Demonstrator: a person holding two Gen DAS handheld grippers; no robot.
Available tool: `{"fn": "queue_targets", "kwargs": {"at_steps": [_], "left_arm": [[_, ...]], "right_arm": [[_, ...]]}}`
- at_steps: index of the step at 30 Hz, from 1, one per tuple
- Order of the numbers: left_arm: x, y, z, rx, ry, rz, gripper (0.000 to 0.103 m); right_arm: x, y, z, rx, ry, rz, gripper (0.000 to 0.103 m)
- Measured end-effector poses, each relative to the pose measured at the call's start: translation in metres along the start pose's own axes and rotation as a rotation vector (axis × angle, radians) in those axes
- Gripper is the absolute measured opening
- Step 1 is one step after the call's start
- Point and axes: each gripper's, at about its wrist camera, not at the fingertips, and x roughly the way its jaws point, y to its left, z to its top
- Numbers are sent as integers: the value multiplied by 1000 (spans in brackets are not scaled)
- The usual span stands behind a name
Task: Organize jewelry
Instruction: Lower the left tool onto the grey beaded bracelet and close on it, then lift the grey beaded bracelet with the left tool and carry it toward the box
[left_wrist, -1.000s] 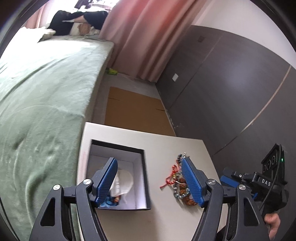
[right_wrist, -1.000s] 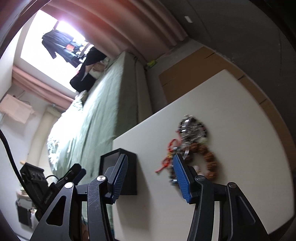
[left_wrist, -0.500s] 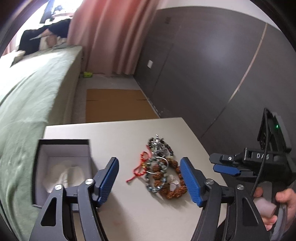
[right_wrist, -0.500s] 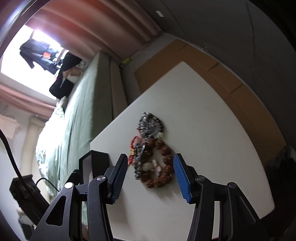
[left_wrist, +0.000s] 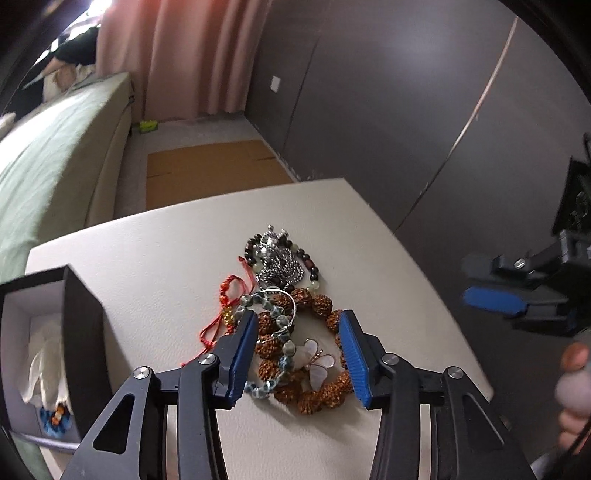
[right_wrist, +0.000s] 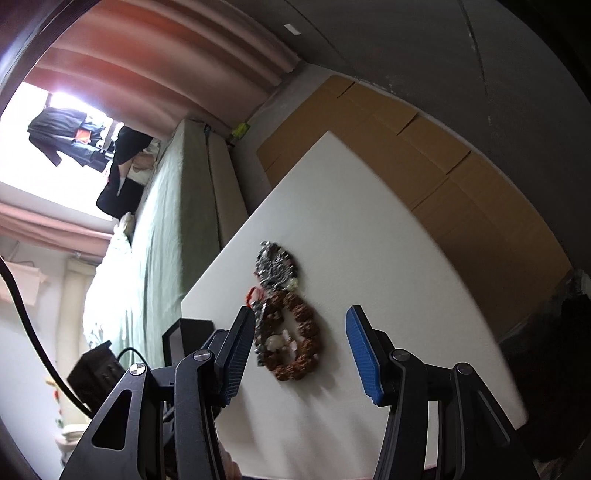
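Note:
A heap of jewelry lies mid-table: a brown bead bracelet (left_wrist: 325, 391), a grey-green bead bracelet (left_wrist: 275, 314), a silver chain (left_wrist: 280, 258), a red cord (left_wrist: 229, 295) and a butterfly pendant (left_wrist: 317, 363). My left gripper (left_wrist: 297, 354) is open, its jaws on either side of the near end of the heap, just above it. A black box (left_wrist: 79, 332) with white lining stands at the left. My right gripper (right_wrist: 301, 349) is open and empty, above the heap (right_wrist: 291, 332); it also shows in the left wrist view (left_wrist: 495, 302).
The white table (left_wrist: 155, 251) ends close to the right of the heap. A green bed (left_wrist: 44, 162) runs along the left. Flat cardboard (left_wrist: 210, 170) lies on the floor beyond the table, beside a dark wall (left_wrist: 369, 110). The box edge (right_wrist: 184, 332) shows in the right wrist view.
My left gripper has swung right from over the box to over the jewelry heap and moved lower. My right gripper has come closer to the heap, which now sits between its jaws.

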Motion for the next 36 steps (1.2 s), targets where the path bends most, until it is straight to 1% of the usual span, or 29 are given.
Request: {"fn": "queue_targets", "kwargs": {"at_steps": [4,7,9,11,12,13,14,18,20,22,24,27,32,33,35,36], "left_arm": [[22,-5,2,19,44,81,47],[28,-2,-1,8,55,93,47],[27,1,-2,-3,52,89,33],[24,9,-2,-45,48,64,29],[22,16,-3,-84,43,23,29],[20,21,-3,-112,38,-3,29],[18,25,-3,-137,33,-20,26],[13,39,-3,-216,26,-72,11],[10,42,-3,-221,18,-58,3],[9,45,-3,-229,14,-49,1],[5,47,0,-238,1,-59,0],[-2,44,4,-219,-19,-71,0],[0,37,5,-155,24,-38,0],[1,36,4,-145,33,-37,1],[2,35,0,-122,56,-16,2],[2,35,-3,-107,67,-2,4]], "right_arm": [[-5,-12,7,28,-14,-24,52],[-6,-15,8,40,-15,-20,52],[-4,-15,6,40,-11,-25,52],[-2,-13,6,31,-2,-21,52],[-1,-11,6,27,0,-20,52],[0,-10,5,23,0,-20,52],[0,-9,5,20,0,-21,52],[3,-8,3,17,5,-24,52],[5,-6,3,15,7,-26,52],[7,-3,2,8,8,-31,52],[10,-1,1,3,11,-34,52],[14,4,0,-5,19,-38,52],[21,9,-2,-22,34,-40,52],[21,9,-3,-24,36,-42,52],[21,9,-3,-27,38,-45,52],[21,9,-4,-30,38,-45,52]]}}
